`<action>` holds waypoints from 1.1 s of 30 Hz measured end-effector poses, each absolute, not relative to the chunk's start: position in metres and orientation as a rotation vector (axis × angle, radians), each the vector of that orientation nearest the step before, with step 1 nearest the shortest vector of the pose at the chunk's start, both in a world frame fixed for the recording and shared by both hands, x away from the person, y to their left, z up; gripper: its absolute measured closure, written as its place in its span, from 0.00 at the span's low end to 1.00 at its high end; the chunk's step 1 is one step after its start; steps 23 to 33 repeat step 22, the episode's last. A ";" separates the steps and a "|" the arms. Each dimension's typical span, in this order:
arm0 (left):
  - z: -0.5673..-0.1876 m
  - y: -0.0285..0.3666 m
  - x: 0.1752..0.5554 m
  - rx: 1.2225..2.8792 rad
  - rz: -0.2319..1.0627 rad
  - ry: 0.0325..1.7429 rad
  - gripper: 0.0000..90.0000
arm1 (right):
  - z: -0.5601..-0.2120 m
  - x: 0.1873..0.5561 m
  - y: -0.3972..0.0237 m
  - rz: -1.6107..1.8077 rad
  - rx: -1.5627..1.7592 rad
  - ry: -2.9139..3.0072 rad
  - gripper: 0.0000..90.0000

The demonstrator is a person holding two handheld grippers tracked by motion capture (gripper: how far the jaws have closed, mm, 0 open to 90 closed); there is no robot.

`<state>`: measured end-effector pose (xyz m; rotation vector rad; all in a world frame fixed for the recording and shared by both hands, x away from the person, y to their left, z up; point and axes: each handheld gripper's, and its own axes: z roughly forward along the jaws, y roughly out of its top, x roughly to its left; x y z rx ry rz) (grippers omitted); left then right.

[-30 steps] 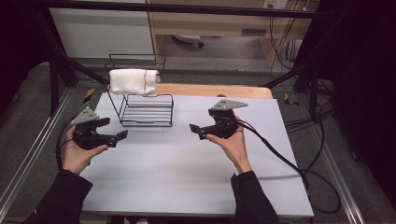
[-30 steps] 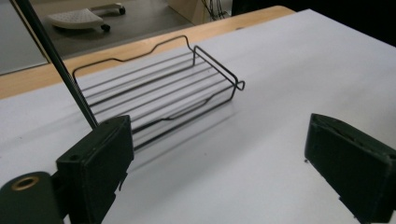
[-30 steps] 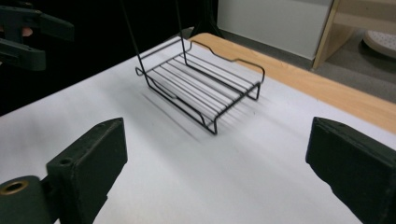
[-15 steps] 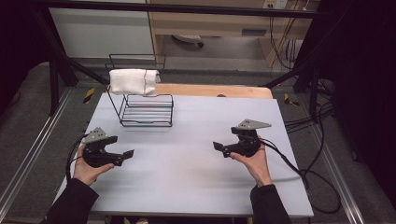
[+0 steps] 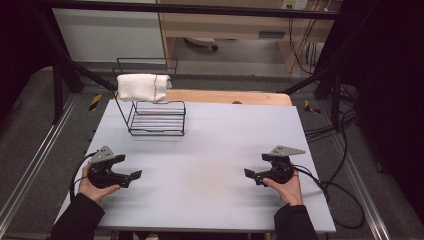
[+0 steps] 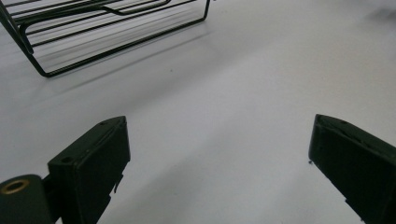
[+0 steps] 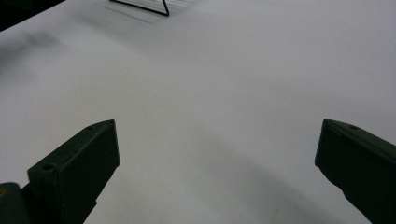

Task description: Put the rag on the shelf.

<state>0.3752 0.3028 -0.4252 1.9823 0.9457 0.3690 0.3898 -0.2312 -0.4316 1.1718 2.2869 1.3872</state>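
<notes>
White table (image 5: 210, 150): black wire rack (image 5: 156, 120) bears a folded white towel (image 5: 142, 87) on its top rail. Left gripper (image 5: 134, 175) and right gripper (image 5: 247, 173) both gape wide, empty, low over bare tabletop.

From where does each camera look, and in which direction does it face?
High view: above the person's side, facing forward and down at the table; both hands show, with left gripper and right gripper.
Left gripper view: along its open jaws toward the wire rack.
Right gripper view: along its open jaws over the table.
All share the rack.
</notes>
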 end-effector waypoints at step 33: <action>-0.433 0.305 0.371 1.977 0.360 0.943 0.07 | -0.446 0.371 -0.258 1.369 1.197 2.301 0.01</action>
